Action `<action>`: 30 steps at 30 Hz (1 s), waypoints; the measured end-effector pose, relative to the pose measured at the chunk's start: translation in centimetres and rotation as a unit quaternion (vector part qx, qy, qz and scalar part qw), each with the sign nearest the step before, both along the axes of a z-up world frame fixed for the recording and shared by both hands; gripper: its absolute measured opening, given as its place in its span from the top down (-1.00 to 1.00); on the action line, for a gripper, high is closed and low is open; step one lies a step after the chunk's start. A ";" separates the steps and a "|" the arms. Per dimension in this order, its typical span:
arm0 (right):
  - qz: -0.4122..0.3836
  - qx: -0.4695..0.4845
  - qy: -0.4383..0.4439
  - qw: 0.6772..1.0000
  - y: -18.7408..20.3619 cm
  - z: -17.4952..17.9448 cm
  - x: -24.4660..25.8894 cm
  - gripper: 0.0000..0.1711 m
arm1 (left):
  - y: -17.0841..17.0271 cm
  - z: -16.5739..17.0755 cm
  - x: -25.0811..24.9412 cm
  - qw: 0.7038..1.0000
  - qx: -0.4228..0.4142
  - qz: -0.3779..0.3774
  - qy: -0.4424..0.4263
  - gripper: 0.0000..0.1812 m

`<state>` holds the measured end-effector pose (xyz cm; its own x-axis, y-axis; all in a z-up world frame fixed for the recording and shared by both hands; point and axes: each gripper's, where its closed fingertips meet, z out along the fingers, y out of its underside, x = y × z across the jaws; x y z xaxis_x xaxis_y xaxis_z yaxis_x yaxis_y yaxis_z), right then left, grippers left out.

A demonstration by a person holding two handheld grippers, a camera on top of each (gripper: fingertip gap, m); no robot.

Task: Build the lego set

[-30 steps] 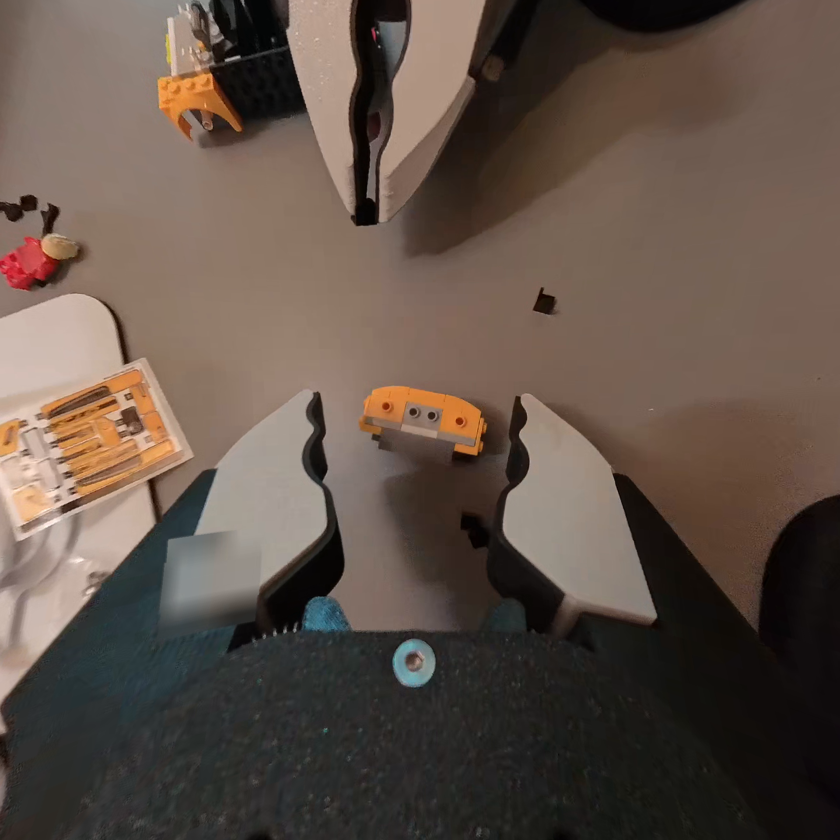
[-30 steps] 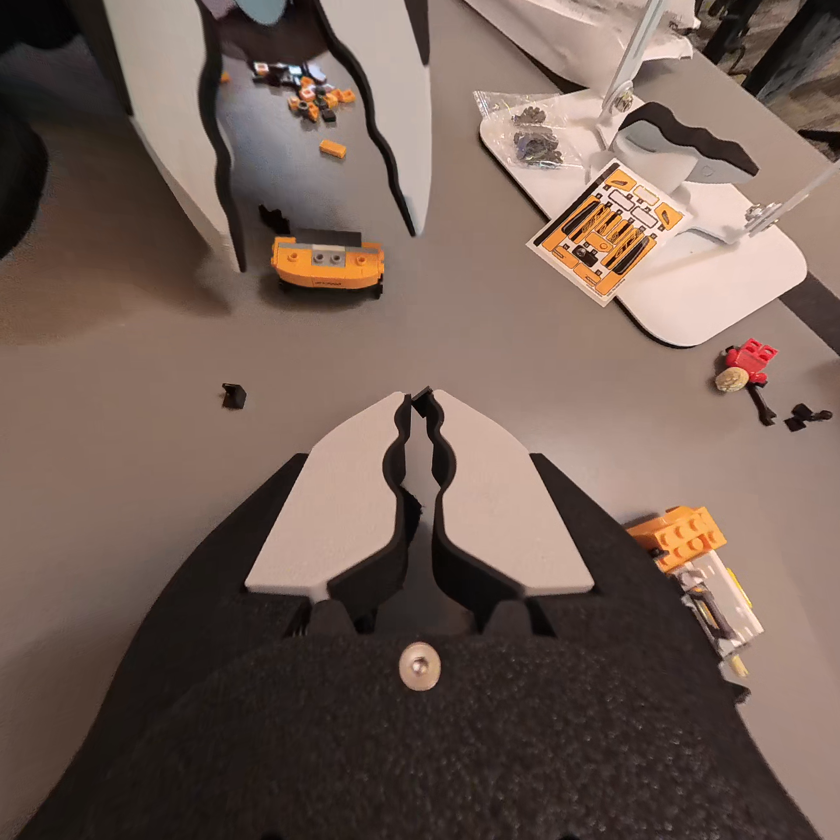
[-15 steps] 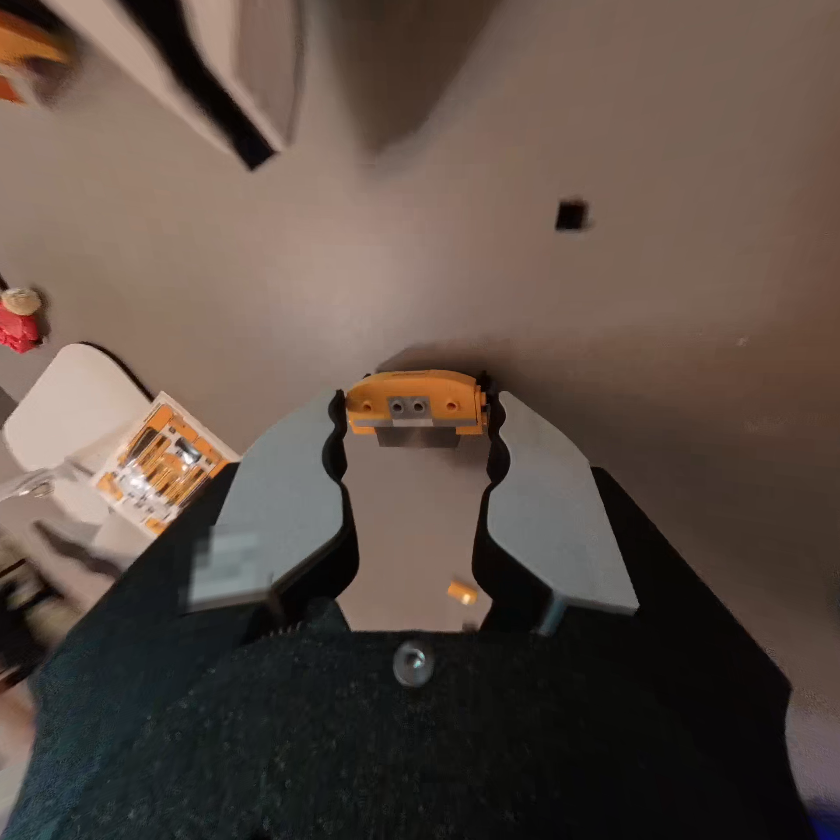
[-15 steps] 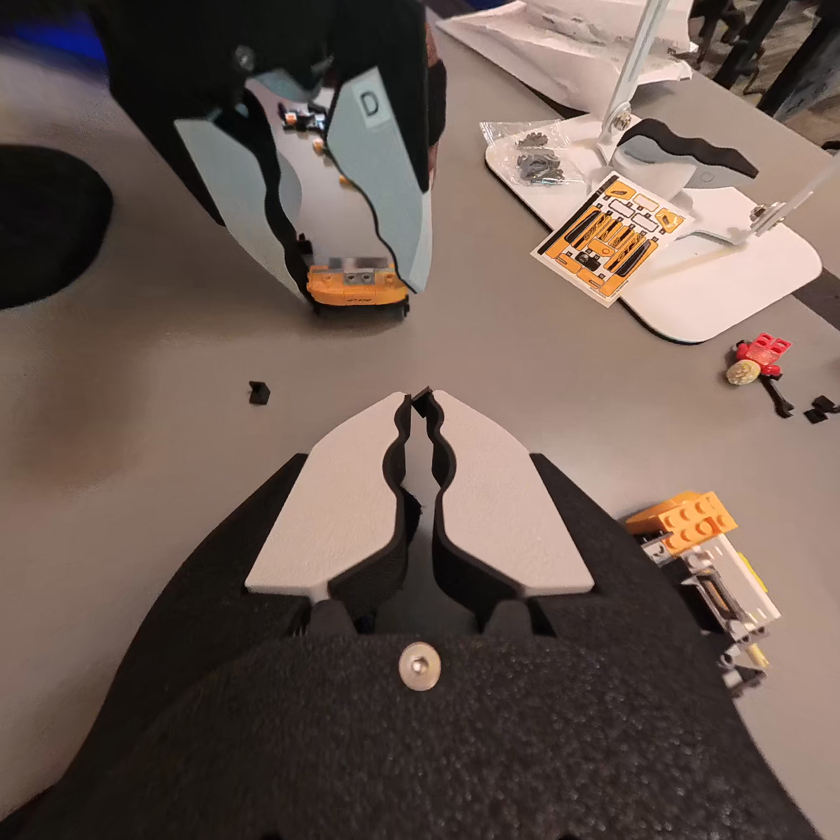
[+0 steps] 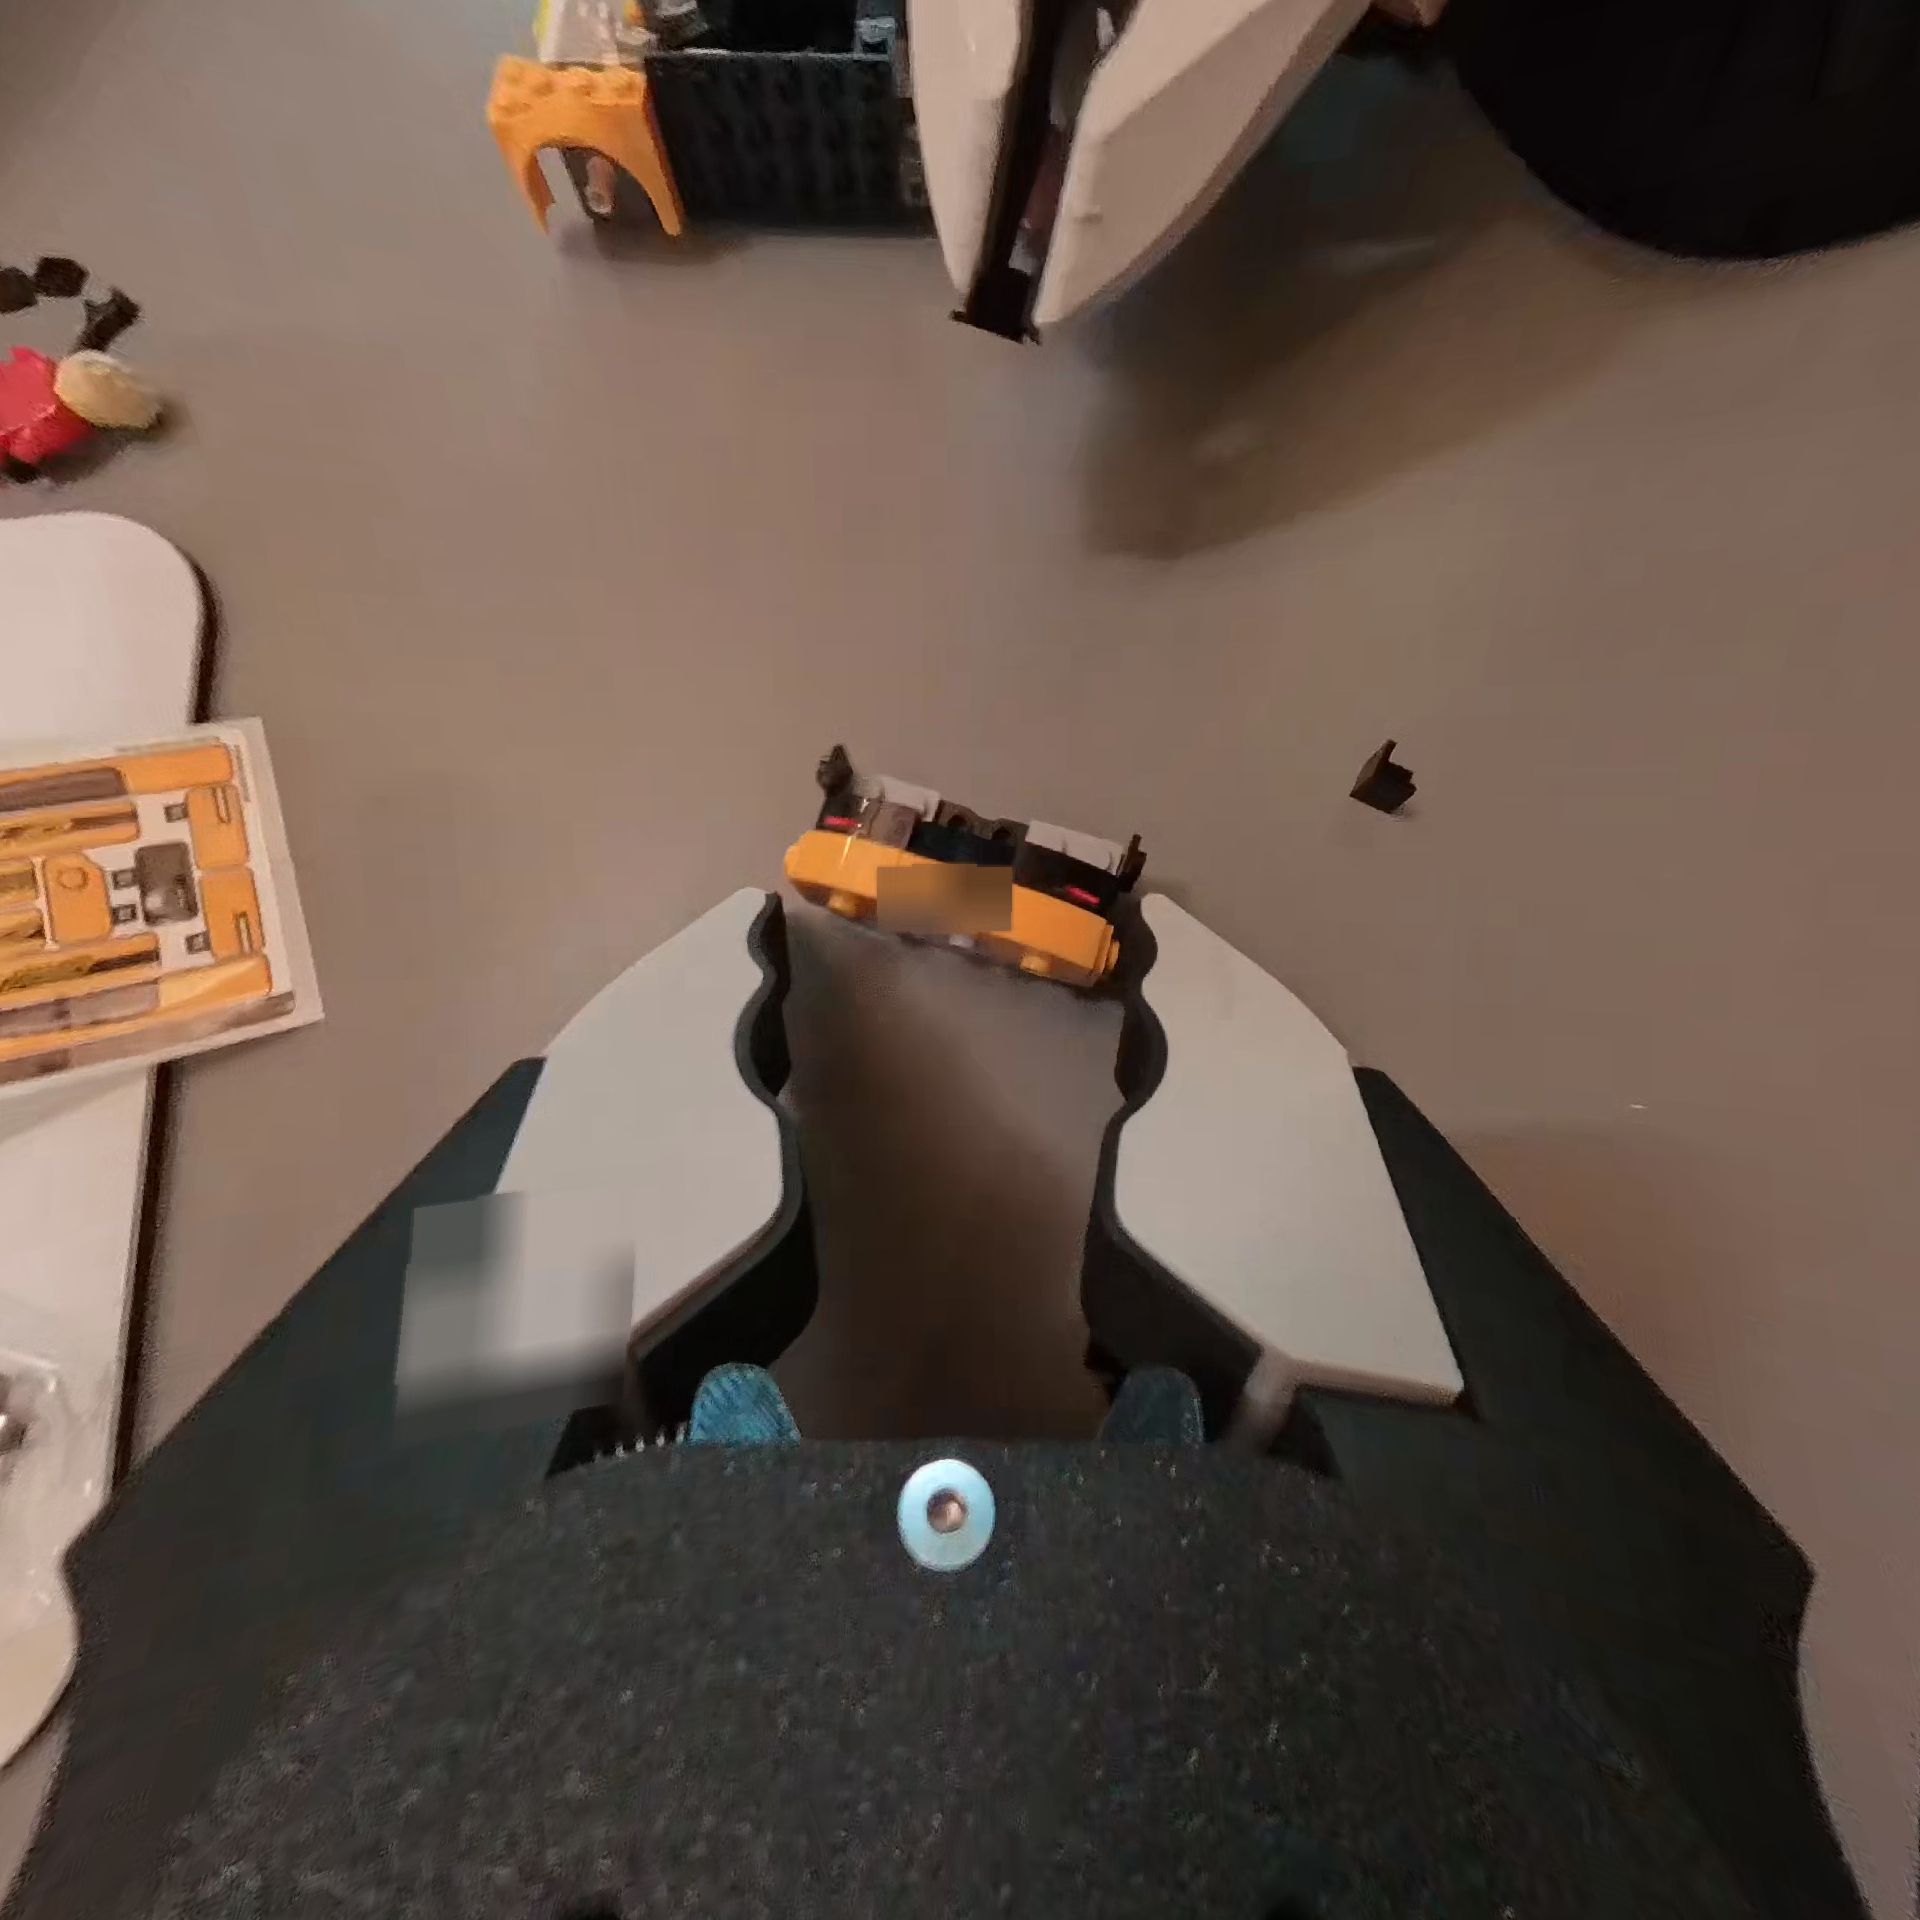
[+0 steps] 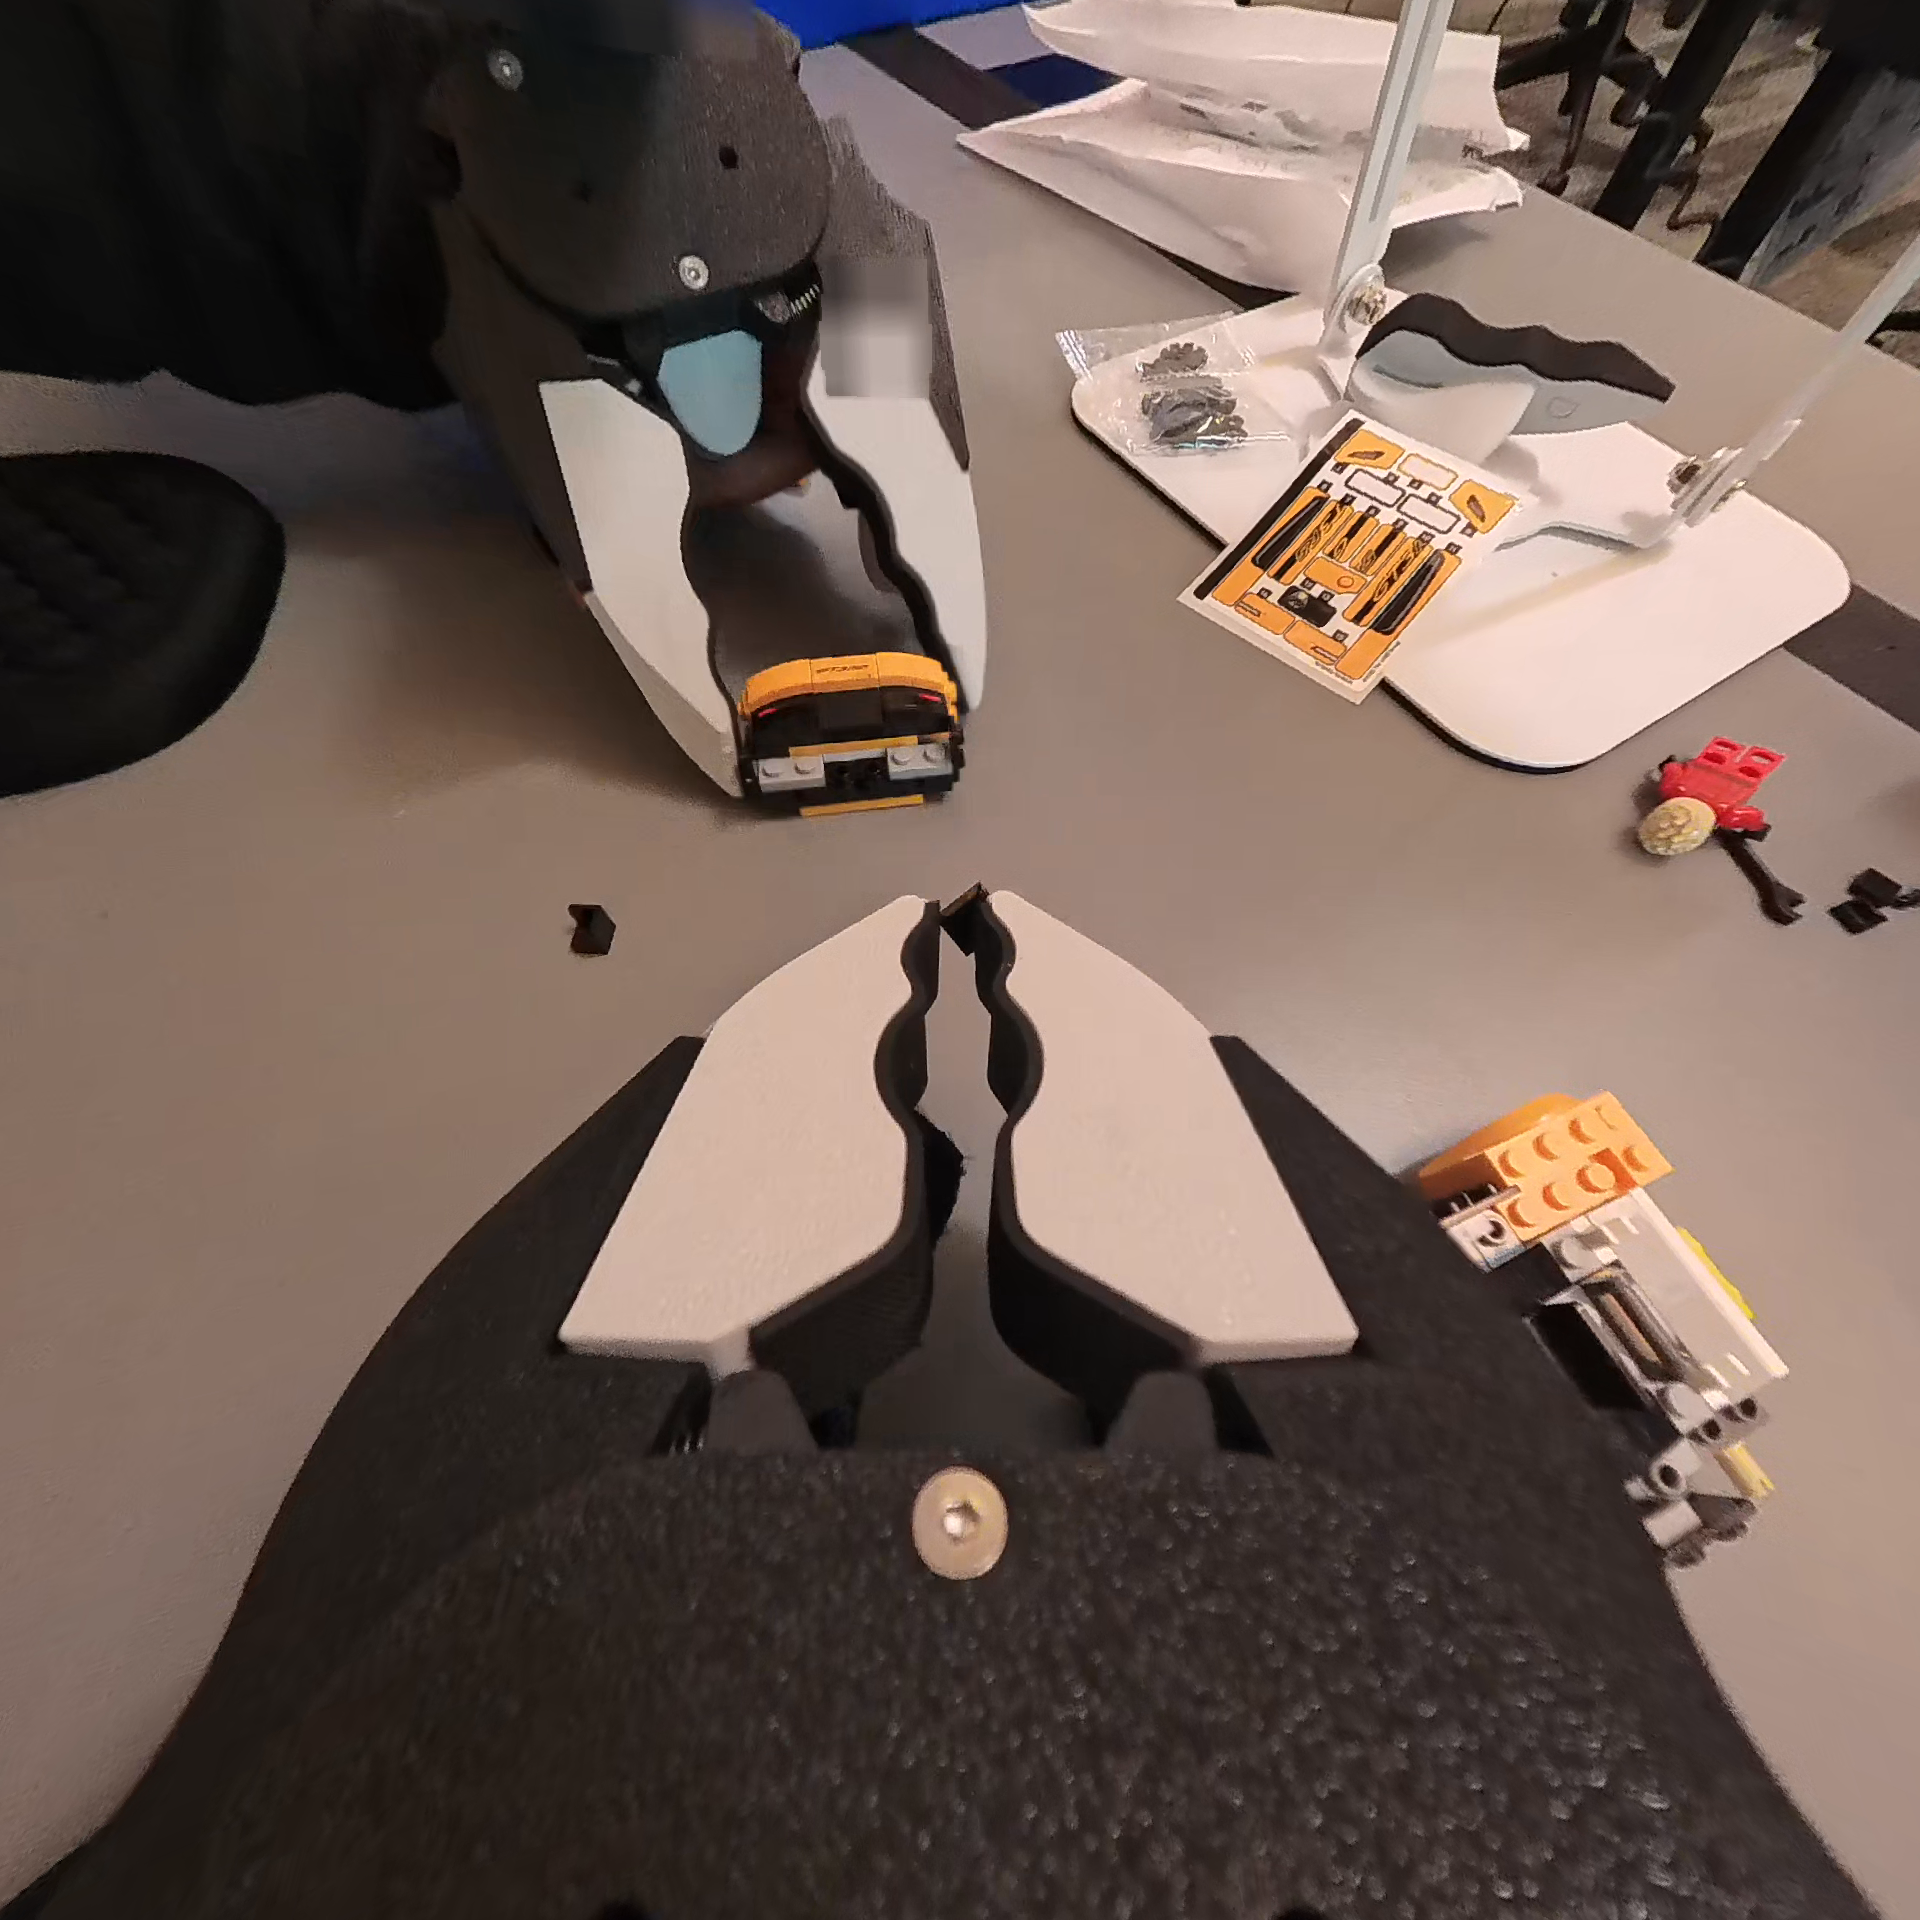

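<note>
An orange and black lego sub-assembly (image 5: 1049, 920) rests tipped on the grey table (image 5: 1351, 1039), its black side facing away from me. My left gripper (image 5: 956, 914) has its fingertips against the two ends of it. The right wrist view shows the same piece (image 6: 852, 769) between the left gripper's tips (image 6: 847, 727). My right gripper (image 6: 961, 909) is shut on a tiny black piece (image 6: 966, 920) and hovers over the table, apart from the sub-assembly. It also shows at the top of the left wrist view (image 5: 997, 312). The partly built car body (image 6: 1579, 1278) lies beside the right gripper.
A sticker sheet (image 6: 1351, 551) lies on a white stand base (image 6: 1662, 644) with a parts bag (image 6: 1184, 400). A loose black piece (image 6: 590, 928) lies left of the right gripper. A red piece with a tan part (image 6: 1704, 800) and black bits (image 6: 1870, 899) lie at right. A black chair (image 6: 104, 603) is at left. My hands' fingertips stand some 9 cm from each other.
My left gripper closed around the sub-assembly, then dropped to a flatter angle. The piece tipped over, so its black side now shows. The right gripper stayed shut on the tiny black piece.
</note>
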<state>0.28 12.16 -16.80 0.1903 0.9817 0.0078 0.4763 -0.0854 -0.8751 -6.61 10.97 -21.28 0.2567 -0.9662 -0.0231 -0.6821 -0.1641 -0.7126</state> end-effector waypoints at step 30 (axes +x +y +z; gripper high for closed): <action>0.084 0.014 0.040 0.996 -2.8 1.0 -0.9 0.93 | 0.1 6.8 1.8 0.998 0.017 -0.066 -0.012 0.56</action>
<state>-0.66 9.32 -15.83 0.0242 0.9994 0.0261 0.4107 0.0139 -0.9117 -4.82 11.03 -14.45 0.1291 -0.9903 -0.0512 -0.6781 -0.0505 -0.7333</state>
